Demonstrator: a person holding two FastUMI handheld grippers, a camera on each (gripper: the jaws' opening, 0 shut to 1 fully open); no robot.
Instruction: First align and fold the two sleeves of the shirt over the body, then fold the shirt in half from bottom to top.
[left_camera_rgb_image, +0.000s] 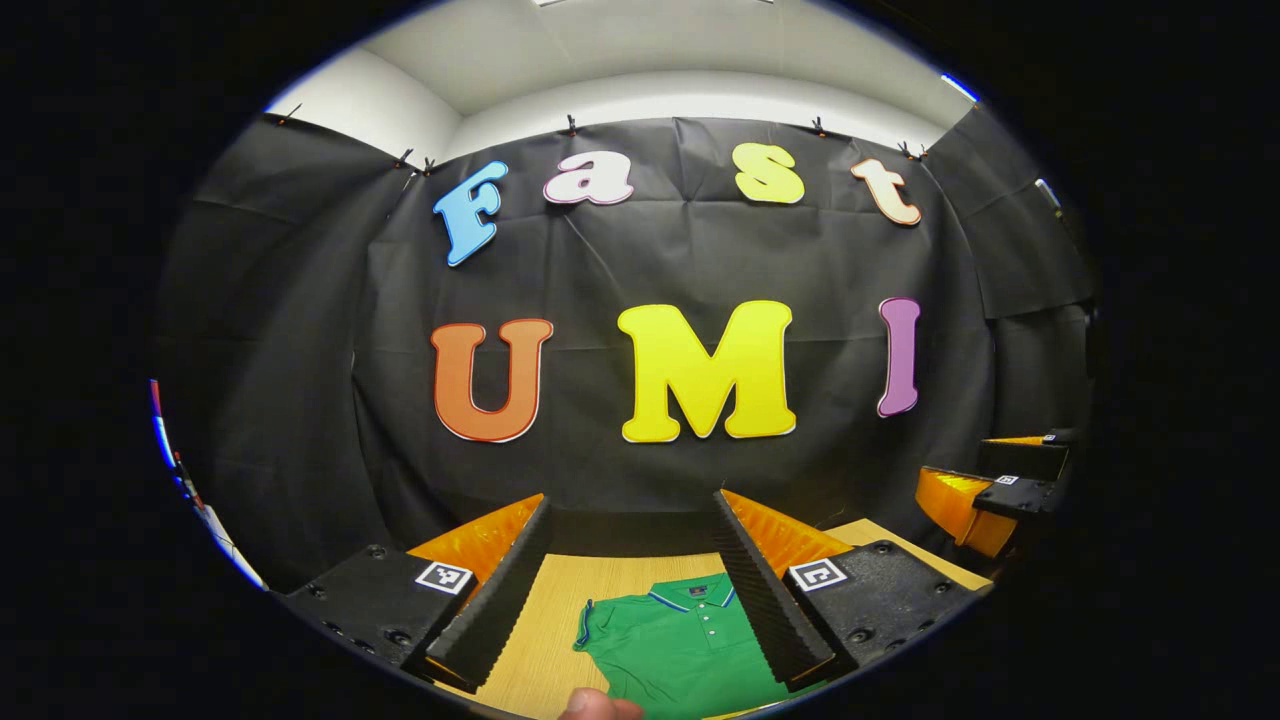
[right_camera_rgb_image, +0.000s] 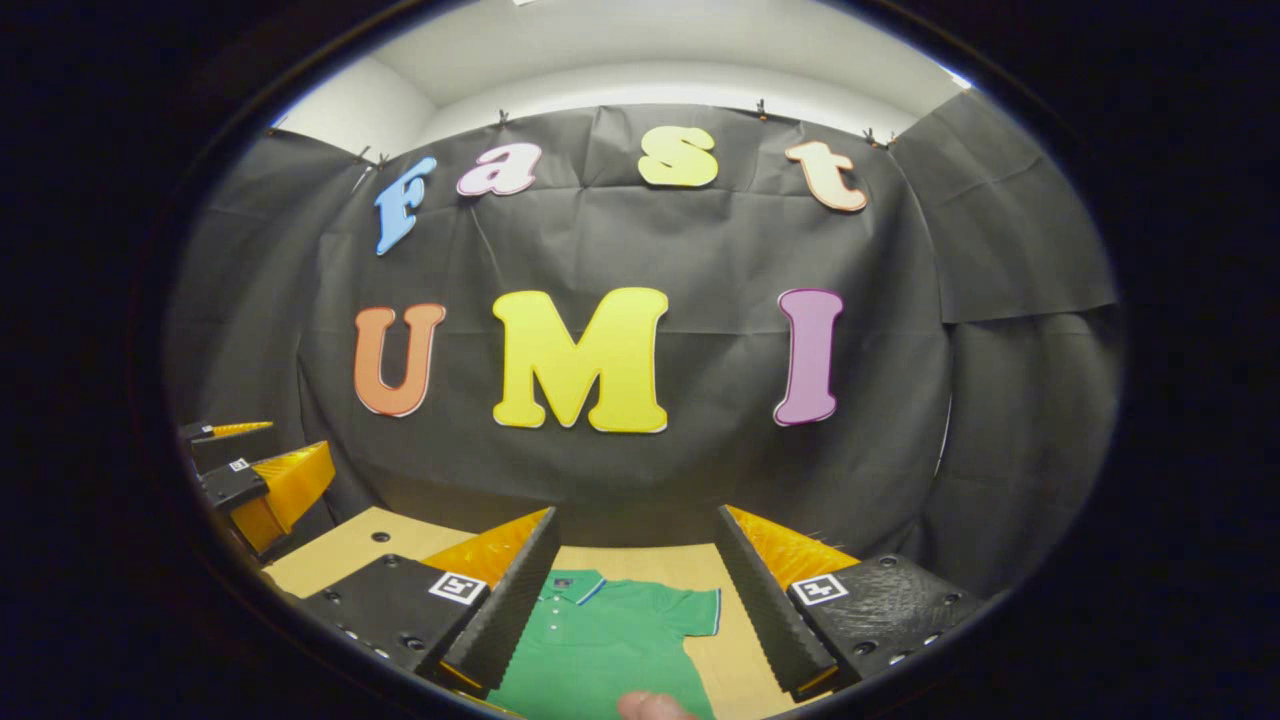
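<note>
A: How is the left claw held?
B: Its fingers are spread wide apart and nothing is gripped between them. It is raised above the bench and pointed toward the booth wall.

A: And the right claw?
B: It is likewise parted, with nothing clamped. It is carried above the bench as well, at much the same tilt.

A: What is seen between the fingers?
B: The green shirt is framed in the gap of each claw. It is laid flat on the light wooden bench, collar toward the wall, with the button placket facing up. In the left gripper view one short sleeve is seen spread out to the side; in the right gripper view the other sleeve is laid out flat in the same way. Neither sleeve is folded over the body.

A: Is anything touched?
B: The shirt is not touched by either claw. A fingertip is glimpsed at the lower edge of the left gripper view.

A: Farther out?
B: The other claw is caught at the edge of each view, well apart from the shirt, also raised.
</note>
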